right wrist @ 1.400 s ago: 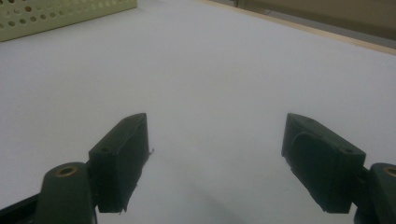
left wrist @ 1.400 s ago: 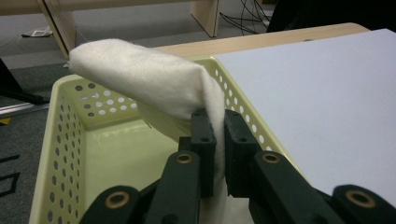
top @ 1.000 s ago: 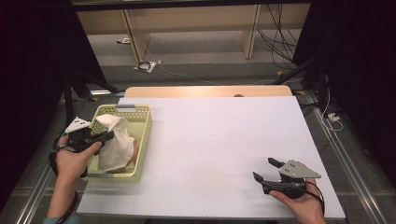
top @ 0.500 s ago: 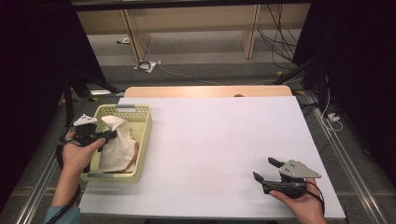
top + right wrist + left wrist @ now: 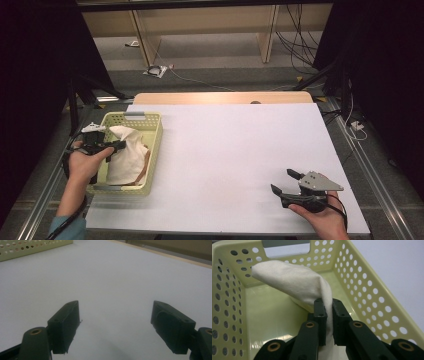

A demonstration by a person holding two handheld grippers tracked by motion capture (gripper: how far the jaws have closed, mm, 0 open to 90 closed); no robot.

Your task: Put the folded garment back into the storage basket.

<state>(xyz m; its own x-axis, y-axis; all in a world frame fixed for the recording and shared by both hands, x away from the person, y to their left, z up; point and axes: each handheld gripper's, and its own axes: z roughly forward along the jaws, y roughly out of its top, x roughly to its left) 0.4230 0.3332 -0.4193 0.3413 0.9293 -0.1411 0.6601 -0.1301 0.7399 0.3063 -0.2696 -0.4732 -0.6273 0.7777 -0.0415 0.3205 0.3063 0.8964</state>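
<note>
A pale yellow perforated basket [image 5: 155, 137] [image 5: 367, 290] stands at the left side of the white table [image 5: 240, 150]. In it lies a cream cloth [image 5: 127, 152] [image 5: 294, 281]. My left gripper [image 5: 119, 145] [image 5: 329, 306] is shut on a fold of that cloth, and the fabric runs down between the two black pads inside the basket. My right gripper [image 5: 281, 181] [image 5: 115, 322] rests low over the table's front right part, held in a hand, its jaws wide apart with nothing between them.
Something brownish [image 5: 146, 157] peeks out beside the cloth in the basket. A wooden strip [image 5: 220, 97] borders the table's far edge. Cables and shelf legs lie on the floor beyond. The basket's corner [image 5: 32, 246] lies far off in the right gripper view.
My left hand has moved away from me along the basket and slightly down, keeping its hold on the cloth. The right hand has stayed where it was.
</note>
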